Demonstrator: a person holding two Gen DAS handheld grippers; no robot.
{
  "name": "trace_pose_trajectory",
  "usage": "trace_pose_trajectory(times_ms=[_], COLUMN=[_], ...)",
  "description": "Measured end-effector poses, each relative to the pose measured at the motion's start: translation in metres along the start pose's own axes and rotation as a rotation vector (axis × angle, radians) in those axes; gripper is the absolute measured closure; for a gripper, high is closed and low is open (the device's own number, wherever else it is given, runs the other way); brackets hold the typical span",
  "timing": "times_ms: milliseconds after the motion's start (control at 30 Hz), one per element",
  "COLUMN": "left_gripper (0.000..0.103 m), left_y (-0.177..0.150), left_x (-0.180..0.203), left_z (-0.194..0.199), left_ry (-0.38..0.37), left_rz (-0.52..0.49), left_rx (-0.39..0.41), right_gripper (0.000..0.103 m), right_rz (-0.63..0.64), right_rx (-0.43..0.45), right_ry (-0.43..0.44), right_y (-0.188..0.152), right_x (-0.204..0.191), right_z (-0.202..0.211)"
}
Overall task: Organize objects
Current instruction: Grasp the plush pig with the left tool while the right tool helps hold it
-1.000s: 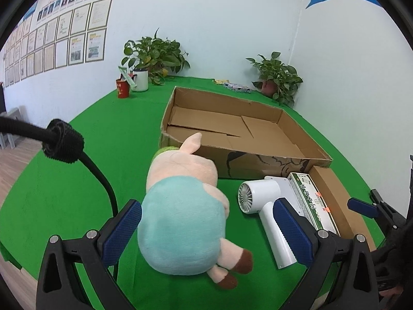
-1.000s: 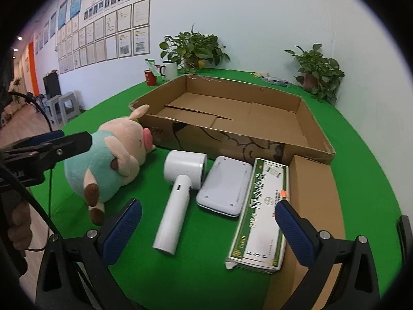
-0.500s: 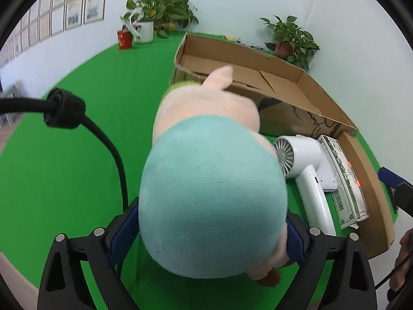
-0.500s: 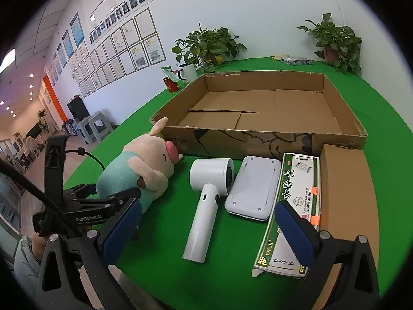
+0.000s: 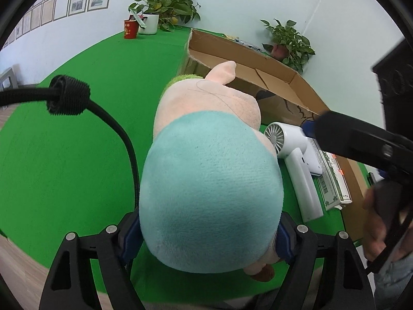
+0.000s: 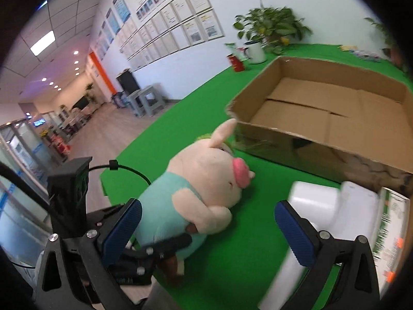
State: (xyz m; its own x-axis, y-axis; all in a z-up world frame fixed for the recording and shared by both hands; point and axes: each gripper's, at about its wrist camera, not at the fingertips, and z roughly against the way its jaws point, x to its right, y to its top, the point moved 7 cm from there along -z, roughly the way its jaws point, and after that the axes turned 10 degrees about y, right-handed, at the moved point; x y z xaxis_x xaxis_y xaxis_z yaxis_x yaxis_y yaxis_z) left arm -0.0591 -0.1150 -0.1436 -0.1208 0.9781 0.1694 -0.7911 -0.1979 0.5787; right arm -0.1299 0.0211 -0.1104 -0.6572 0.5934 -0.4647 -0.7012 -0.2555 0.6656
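Observation:
A plush pig (image 5: 209, 188) in a teal shirt lies on the green table, head toward the open cardboard box (image 5: 260, 77). My left gripper (image 5: 206, 235) is closed around the pig's teal body, its blue pads pressing both sides. In the right wrist view the pig (image 6: 204, 193) lies ahead with the left gripper (image 6: 165, 245) clamped on its rear. My right gripper (image 6: 206, 222) is open and empty, above the table between the pig and the white hair dryer (image 6: 317, 206).
A white hair dryer (image 5: 296, 160), a white flat device and a green-and-white carton (image 5: 333, 180) lie right of the pig. A brown box (image 5: 353, 180) lies beyond them. Potted plants (image 5: 165, 2) and a red cup (image 5: 130, 29) stand at the table's far edge.
My left gripper moved in over the pig and closed on its teal body. My right gripper swung left and lower, toward the pig.

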Motion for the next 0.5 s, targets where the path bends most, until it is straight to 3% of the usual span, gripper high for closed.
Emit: trace_pose_trajectory(times_ms=[200, 367, 500], left_gripper=[0.024, 0.025, 0.028], left_y=[-0.019, -0.027, -0.027], left_x=[-0.022, -0.026, -0.024], left_z=[0.018, 0.027, 0.031], left_ry=[-0.048, -0.059, -0.046], left_rz=[0.052, 0.056, 0.035], left_rx=[-0.011, -0.001, 0.012], right_gripper=[0.001, 0.001, 0.001], right_rz=[0.009, -0.003, 0.005], right_rx=[-0.114, -0.193, -0.223], right_ry=[0.111, 0.146, 0.08], right_y=[-0.003, -0.01, -0.02], right_x=[-0.022, -0.038, -0.048], right_z=[-0.048, -0.074, -0.079])
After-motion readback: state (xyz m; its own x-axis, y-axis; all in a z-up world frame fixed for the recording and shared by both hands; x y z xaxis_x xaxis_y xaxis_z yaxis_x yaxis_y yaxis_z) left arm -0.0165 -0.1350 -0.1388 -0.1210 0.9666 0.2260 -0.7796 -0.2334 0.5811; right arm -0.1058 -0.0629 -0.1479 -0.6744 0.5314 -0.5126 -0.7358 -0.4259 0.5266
